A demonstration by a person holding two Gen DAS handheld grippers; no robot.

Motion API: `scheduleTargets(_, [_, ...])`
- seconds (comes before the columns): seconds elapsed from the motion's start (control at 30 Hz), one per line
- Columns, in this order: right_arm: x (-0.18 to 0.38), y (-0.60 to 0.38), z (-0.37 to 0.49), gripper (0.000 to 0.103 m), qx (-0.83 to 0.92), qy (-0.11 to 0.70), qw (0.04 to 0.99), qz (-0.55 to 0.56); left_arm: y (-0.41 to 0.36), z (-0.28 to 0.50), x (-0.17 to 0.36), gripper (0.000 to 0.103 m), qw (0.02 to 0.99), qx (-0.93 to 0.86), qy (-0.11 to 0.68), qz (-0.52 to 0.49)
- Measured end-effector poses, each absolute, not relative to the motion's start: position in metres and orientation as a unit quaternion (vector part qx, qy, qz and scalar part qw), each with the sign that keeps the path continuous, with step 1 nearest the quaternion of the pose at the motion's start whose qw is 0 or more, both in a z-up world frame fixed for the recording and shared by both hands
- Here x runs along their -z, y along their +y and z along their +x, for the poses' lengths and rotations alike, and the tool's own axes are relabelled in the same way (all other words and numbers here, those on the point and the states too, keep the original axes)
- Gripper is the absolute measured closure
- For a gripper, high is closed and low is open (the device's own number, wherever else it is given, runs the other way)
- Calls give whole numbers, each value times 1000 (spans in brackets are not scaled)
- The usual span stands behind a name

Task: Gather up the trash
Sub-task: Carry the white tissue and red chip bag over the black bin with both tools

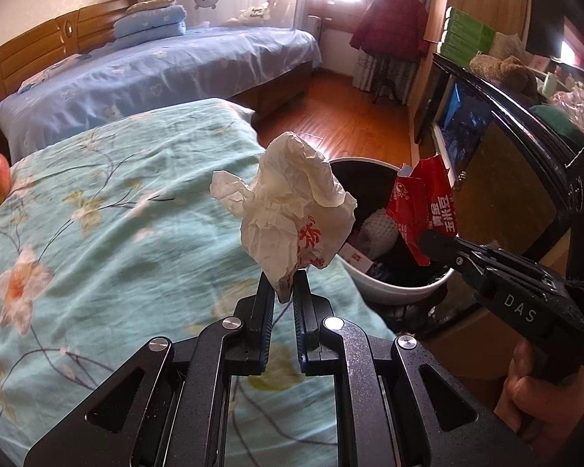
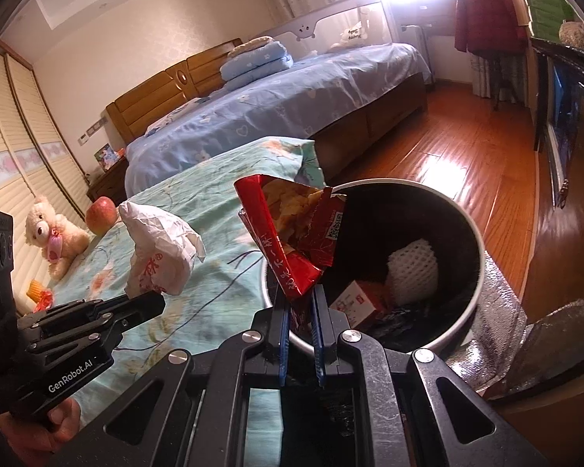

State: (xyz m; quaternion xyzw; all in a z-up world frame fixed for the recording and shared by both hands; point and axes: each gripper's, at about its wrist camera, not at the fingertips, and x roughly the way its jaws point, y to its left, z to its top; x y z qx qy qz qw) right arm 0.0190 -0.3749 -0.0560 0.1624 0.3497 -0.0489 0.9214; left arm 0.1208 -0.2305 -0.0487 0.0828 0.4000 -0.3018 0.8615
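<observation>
My left gripper (image 1: 283, 280) is shut on a crumpled white paper wrapper (image 1: 288, 210) with red print, held above the edge of the teal floral bed (image 1: 97, 233). The same wrapper (image 2: 159, 249) and left gripper (image 2: 152, 301) show at the left of the right wrist view. My right gripper (image 2: 299, 292) is shut on a torn red snack bag (image 2: 292, 233), held over the near rim of the round white trash bin (image 2: 475, 303). From the left wrist view the red bag (image 1: 420, 210) hangs over the bin (image 1: 401, 292) in the right gripper (image 1: 428, 241). The bin holds a white foam net (image 2: 412, 268) and a small carton (image 2: 358, 303).
An apple (image 2: 101, 216), a teddy bear (image 2: 52, 233) and a small yellow and red item (image 2: 39, 295) lie on the teal bed. Behind it stands a blue bed (image 1: 155, 78). A dark TV cabinet (image 1: 486, 144) runs along the right, beyond the wooden floor (image 2: 467, 163).
</observation>
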Motion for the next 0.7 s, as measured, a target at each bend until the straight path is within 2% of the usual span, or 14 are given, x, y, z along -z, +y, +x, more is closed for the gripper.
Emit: scheduleTargets(0.7, [61,-401,20,93,77,355,917,162,-264,124,49,94,855,315,398,103])
